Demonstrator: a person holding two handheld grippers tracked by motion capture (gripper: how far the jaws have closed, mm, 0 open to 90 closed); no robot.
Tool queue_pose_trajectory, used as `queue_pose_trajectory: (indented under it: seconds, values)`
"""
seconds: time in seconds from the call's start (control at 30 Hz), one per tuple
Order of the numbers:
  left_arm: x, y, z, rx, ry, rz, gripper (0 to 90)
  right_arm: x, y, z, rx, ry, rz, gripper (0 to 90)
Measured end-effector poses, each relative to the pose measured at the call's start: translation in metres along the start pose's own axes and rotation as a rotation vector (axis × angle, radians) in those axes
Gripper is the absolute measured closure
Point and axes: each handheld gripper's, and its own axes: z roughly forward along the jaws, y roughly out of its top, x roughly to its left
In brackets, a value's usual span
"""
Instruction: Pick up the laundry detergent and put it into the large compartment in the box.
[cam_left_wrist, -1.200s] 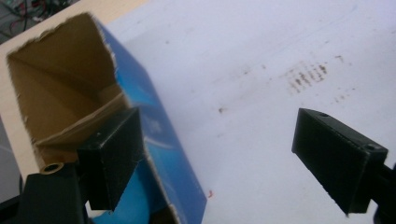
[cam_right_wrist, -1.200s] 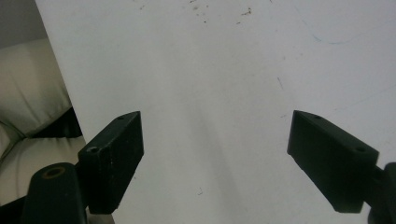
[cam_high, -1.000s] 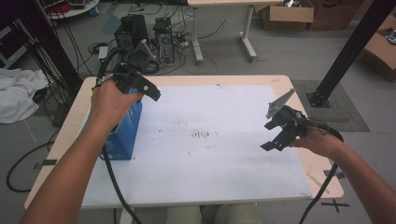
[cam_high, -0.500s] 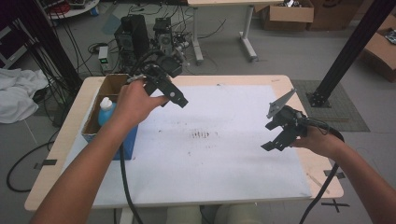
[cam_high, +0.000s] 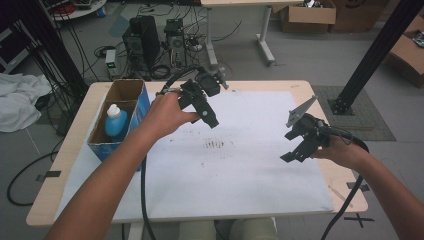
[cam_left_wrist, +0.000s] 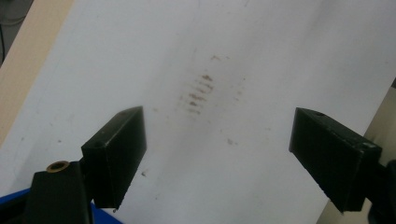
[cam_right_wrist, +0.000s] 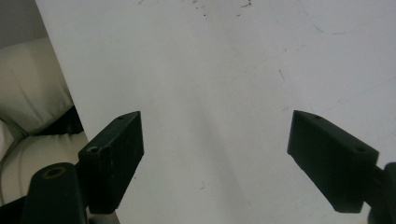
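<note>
- The left hand-held gripper (cam_high: 209, 120) hangs over the white sheet (cam_high: 240, 170) on the table (cam_high: 70, 165), jaws wide with nothing between them; they have just been closing a little.
- The right hand-held gripper (cam_high: 295, 152) is wide and holds nothing.
- The blue bottle (cam_high: 115, 121) stands in the blue box (cam_high: 142, 102), near the left one.

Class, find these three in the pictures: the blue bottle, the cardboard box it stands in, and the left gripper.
blue bottle (cam_high: 116, 125), high view, on its blue body below the white cap.
cardboard box (cam_high: 144, 101), high view, on its blue outer side wall.
left gripper (cam_left_wrist: 217, 149), left gripper view, midway between its open fingertips.
</note>
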Motion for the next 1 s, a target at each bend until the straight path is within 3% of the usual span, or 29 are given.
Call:
queue_pose_trajectory:
  seconds: [0.33, 1.0]
  values:
    - [-0.005, 0.0, 0.014, 0.008, -0.029, 0.064, 19.9, 0.001, 0.001, 0.002, -0.002, 0.001, 0.002, 18.3]
    - [-0.005, 0.003, 0.021, 0.004, -0.052, 0.081, 20.4, 0.001, -0.001, 0.004, -0.003, 0.007, 0.001, 18.4]
